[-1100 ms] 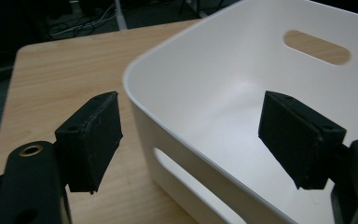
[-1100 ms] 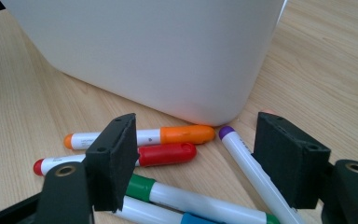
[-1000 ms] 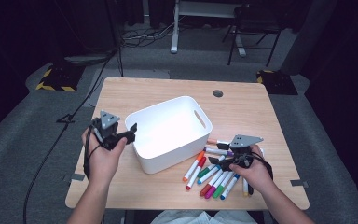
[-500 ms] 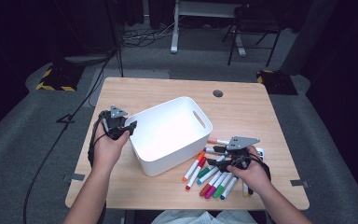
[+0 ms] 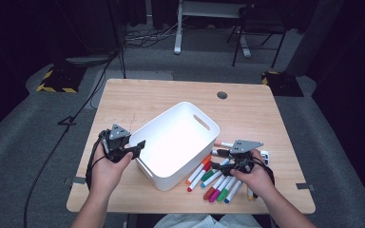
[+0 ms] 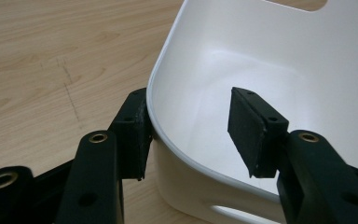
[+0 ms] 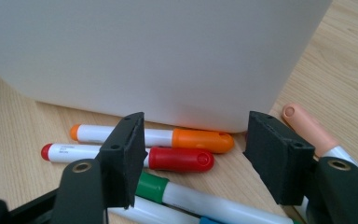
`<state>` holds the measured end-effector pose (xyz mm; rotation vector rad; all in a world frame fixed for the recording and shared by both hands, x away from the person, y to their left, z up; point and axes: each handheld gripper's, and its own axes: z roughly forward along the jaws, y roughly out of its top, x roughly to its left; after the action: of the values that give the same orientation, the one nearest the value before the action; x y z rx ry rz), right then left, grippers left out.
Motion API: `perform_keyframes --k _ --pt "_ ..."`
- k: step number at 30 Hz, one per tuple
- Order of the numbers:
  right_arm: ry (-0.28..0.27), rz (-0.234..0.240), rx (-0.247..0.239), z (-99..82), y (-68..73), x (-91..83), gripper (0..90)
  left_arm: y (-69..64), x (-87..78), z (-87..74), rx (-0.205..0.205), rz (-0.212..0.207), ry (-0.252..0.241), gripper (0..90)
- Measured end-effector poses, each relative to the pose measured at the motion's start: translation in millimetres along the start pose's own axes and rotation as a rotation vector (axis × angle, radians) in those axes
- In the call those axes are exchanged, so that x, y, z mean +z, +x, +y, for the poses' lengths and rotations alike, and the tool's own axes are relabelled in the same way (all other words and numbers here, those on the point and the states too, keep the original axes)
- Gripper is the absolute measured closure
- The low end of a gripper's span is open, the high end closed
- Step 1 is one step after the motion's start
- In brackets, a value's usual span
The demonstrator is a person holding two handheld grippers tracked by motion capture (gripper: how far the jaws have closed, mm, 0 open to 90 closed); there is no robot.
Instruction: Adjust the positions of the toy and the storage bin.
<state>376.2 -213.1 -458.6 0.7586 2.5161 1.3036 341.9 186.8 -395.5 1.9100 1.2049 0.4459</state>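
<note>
White bin (image 5: 178, 137) | our left hand-held gripper (image 6: 191, 135) straddles its near-left rim, jaws apart, outer pad touching | right hand-held gripper (image 7: 196, 158) gapes empty over red marker (image 7: 135, 157) | we centre, then squeeze.

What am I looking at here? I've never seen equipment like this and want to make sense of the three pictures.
A person sits at a wooden table holding a hand-held gripper in each hand; there is no robot arm. One picture comes from a camera above, looking down. The other two come from cameras riding on the grippers, looking along their black jaws. On the table stand a white bin and, beside it, a heap of coloured markers. The left gripper has its jaws astride the bin's rim, one pad against the outer wall, the other inside and apart from it. The right gripper hovers over the markers; its jaws have just been closing a little, with nothing gripped.
</note>
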Motion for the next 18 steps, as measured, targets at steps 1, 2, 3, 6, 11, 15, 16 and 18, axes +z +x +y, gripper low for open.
perform_keyframes --k 1,2,3,6,11,15,16,18 --pt "0.000 0.002 0.001 -0.7 -0.3 -0.2 38.2 -2.5 -1.0 -1.3 0.004 -0.005 0.001 49.1" --pt "0.002 0.000 0.000 -1.6 -0.7 -0.6 38.1 -6.0 -2.6 -3.0 0.016 -0.009 0.006 48.4" --pt "0.002 -0.002 0.004 -3.1 -0.8 -1.5 38.0 -8.5 -3.3 -3.9 0.011 -0.009 0.005 47.5" --pt "-0.003 -0.004 0.018 -7.9 -2.1 -6.8 37.5 -17.9 -7.0 -9.6 0.017 -0.035 0.002 45.6" --pt "-0.017 -0.016 0.038 -14.6 -3.1 -17.7 37.3 -26.8 -13.7 -19.6 0.006 -0.074 -0.019 43.8" --pt "-0.021 -0.026 0.036 -17.2 -4.3 -23.7 37.1 -32.8 -17.7 -24.0 0.011 -0.088 -0.024 43.0" --pt "-0.020 -0.034 0.037 -19.5 -5.9 -28.0 36.9 -37.9 -20.9 -27.2 0.016 -0.104 -0.024 42.5" --pt "-0.021 -0.036 0.051 -20.4 -5.8 -29.7 36.8 -39.5 -22.0 -28.4 0.015 -0.110 -0.025 41.9"
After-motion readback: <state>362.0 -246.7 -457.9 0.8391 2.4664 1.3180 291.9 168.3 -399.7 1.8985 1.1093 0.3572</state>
